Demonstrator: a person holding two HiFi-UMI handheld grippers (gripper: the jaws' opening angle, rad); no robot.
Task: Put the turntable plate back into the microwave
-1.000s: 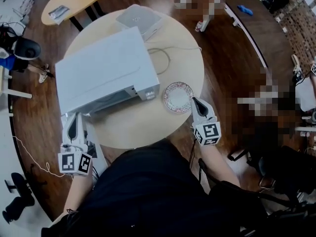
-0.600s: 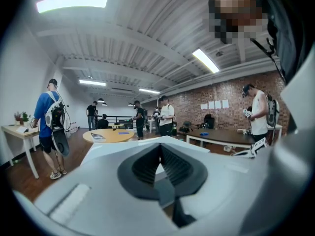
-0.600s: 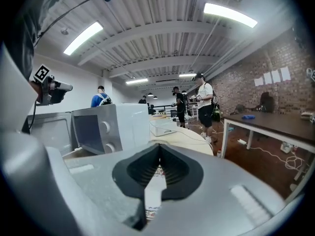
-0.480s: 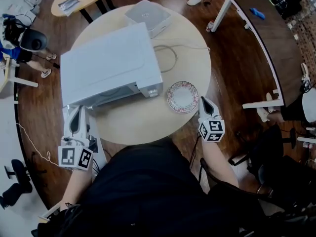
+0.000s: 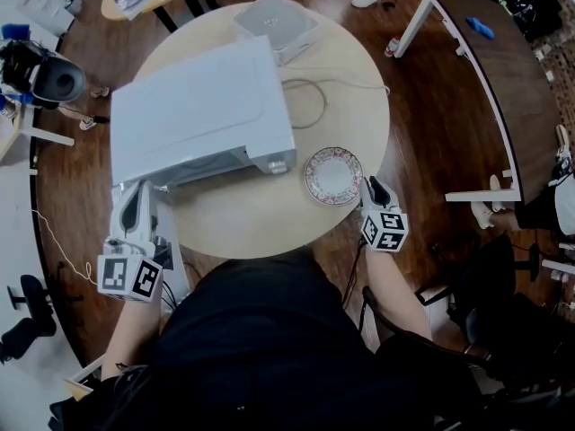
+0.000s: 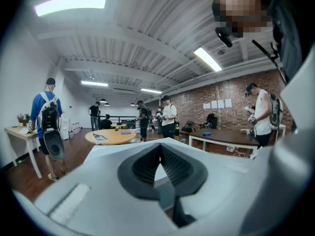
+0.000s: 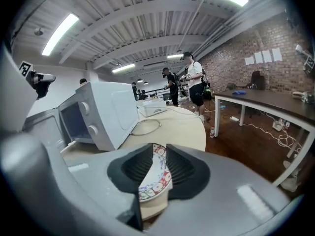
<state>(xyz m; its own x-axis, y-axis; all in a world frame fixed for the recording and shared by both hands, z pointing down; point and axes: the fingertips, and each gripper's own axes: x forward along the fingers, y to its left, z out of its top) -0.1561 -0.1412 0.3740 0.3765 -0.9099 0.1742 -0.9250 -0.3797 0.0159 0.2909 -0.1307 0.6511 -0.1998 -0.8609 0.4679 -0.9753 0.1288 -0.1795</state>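
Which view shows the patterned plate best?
The head view: the whole patterned plate, flat on the table. The right gripper view shows only part of it, between the right gripper's jaws, which have just opened. The left gripper view misses it.

The plate [image 5: 333, 176] lies on the desk [image 5: 260, 227] just beside the microwave [image 5: 202, 115]. On the plate's side away from the microwave, the right hand-held gripper [image 5: 373, 184], jaws just opening, has its tips at the plate's rim. The left hand-held gripper [image 5: 135, 189] is near the microwave's opposite front corner.

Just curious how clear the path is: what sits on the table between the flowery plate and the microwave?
Nothing: only bare tabletop separates the plate from the microwave, as the head view shows.
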